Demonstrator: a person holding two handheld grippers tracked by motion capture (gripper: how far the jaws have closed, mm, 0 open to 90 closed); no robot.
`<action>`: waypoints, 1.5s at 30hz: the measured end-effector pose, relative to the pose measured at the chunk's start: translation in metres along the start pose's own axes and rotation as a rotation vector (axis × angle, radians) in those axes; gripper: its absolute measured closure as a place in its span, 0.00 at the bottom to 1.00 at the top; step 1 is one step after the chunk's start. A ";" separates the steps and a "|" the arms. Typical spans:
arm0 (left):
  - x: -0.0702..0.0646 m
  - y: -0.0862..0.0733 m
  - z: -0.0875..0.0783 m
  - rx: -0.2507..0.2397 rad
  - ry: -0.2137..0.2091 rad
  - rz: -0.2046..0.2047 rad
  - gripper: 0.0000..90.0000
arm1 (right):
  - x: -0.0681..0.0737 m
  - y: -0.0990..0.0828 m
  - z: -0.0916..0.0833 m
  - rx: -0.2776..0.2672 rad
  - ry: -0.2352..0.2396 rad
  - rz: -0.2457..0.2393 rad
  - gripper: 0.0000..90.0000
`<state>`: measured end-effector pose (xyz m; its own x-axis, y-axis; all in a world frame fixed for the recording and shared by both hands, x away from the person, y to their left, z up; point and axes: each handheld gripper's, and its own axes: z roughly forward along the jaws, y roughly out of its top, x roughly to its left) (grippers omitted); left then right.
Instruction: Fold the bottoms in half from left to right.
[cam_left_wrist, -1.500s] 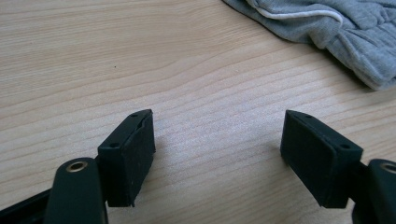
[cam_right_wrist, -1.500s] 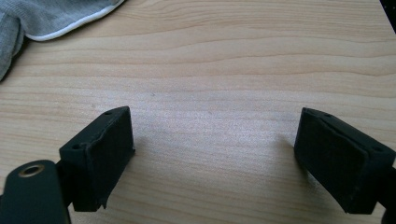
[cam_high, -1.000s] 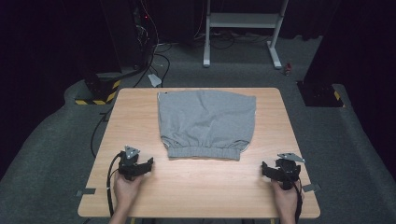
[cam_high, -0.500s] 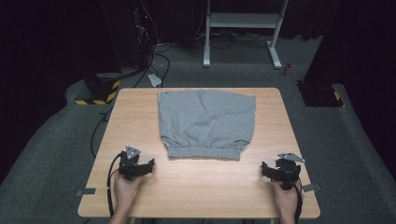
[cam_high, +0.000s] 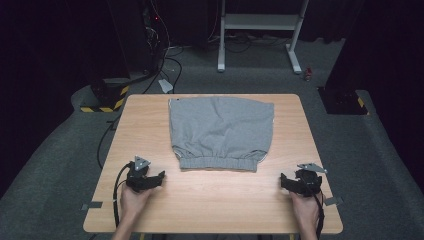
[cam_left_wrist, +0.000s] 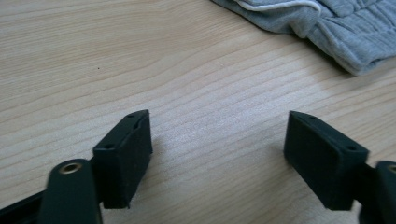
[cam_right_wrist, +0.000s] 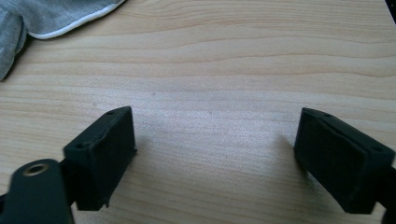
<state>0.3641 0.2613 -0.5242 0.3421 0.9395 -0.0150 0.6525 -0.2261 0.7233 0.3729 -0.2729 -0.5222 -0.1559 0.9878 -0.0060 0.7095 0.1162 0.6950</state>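
With the table as landmark, the left gripper is being held near its front left corner and the right gripper near its front right corner, each with jaws spread wide and holding nothing. One pair of grey shorts is being left flat on the table's middle toward the far edge, waistband nearest the two grippers. It is being judged soft, light and limp, best pinched at the elastic waistband's corners.

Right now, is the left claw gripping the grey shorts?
No, the left claw is open over bare table, apart from the grey shorts.
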 end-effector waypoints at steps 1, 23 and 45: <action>0.000 0.000 0.000 0.000 0.000 0.000 0.28 | 0.000 0.000 0.000 0.000 0.000 0.000 0.17; -0.034 0.031 0.010 -0.082 -0.180 0.009 0.44 | 0.028 0.020 -0.010 -0.133 0.197 -0.039 0.43; -0.060 0.067 0.047 -0.074 -0.154 0.040 0.42 | 0.097 0.055 0.015 -0.138 0.262 -0.197 0.58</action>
<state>0.4197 0.1776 -0.5072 0.4703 0.8783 -0.0864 0.5867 -0.2380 0.7740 0.4073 -0.1696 -0.4957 -0.4643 0.8854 0.0223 0.5512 0.2692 0.7897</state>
